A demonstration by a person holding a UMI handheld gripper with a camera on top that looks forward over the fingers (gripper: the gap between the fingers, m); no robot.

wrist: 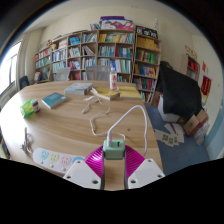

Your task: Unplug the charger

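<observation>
Tall wooden bookcases (100,52), filled with coloured books, are seen along the wall beyond the table; no spine can be read. A round pale wooden table (60,125) is set before them. A teal book (52,99) is laid well beyond the charger. The two-finger gripper (114,152) with magenta pads (96,160) is clenched on a small green-and-white charger (114,147), near the table's front edge. Its white cable (128,116) is looped away toward the bookcases. No label is legible.
</observation>
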